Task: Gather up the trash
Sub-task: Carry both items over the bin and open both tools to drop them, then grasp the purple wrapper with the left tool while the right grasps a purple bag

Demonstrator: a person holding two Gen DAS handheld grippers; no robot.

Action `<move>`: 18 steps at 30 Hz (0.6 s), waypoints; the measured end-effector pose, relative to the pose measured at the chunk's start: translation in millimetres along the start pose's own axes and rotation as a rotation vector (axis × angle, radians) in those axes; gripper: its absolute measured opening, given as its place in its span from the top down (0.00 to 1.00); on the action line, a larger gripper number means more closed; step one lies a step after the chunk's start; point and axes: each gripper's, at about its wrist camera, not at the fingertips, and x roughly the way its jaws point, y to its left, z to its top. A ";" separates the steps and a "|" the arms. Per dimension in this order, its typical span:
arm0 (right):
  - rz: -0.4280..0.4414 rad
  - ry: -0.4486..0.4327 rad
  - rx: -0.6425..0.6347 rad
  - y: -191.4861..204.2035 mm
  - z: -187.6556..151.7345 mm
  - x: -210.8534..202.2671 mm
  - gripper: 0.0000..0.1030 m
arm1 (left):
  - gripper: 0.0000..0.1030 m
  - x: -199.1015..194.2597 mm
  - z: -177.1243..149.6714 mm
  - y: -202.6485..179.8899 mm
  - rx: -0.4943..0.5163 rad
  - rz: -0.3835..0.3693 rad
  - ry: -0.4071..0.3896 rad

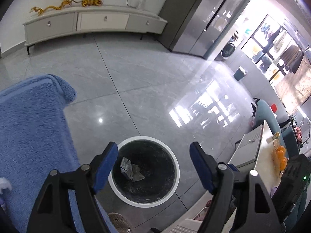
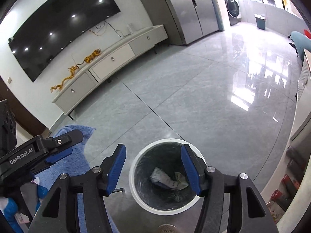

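Crumpled wrappers [image 2: 168, 180], two, one bin [image 2: 134, 167].

Below my left gripper [image 1: 153, 165] and my right gripper [image 2: 153, 167] a bin [image 1: 176, 167] stands on the floor [image 1: 136, 77], and the crumpled wrappers [image 1: 131, 171] lie at the bottom of it. Both pairs of jaws stand apart above the bin with nothing between them. A rug [image 1: 33, 128] lies to the left of the bin. Beyond the bin, across the floor, a low cabinet [image 2: 116, 56] stands against the wall with a television [image 2: 58, 25] above it. A fridge [image 2: 192, 9] stands right of the cabinet. A counter [image 1: 260, 155] runs along my right side.
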 end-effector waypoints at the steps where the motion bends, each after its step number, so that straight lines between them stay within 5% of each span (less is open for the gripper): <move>1: 0.008 -0.006 -0.010 4.6 -0.4 -4.0 0.45 | 0.27 -11.0 -1.5 0.7 0.004 0.001 -0.012; 9: 0.112 -0.088 -0.141 68.4 -7.7 -61.0 0.45 | 0.27 -129.6 -15.9 26.3 0.050 0.094 -0.159; 18: 0.269 -0.120 -0.319 169.6 -31.9 -109.2 0.45 | 0.27 -262.9 -73.5 137.7 -0.009 0.252 -0.283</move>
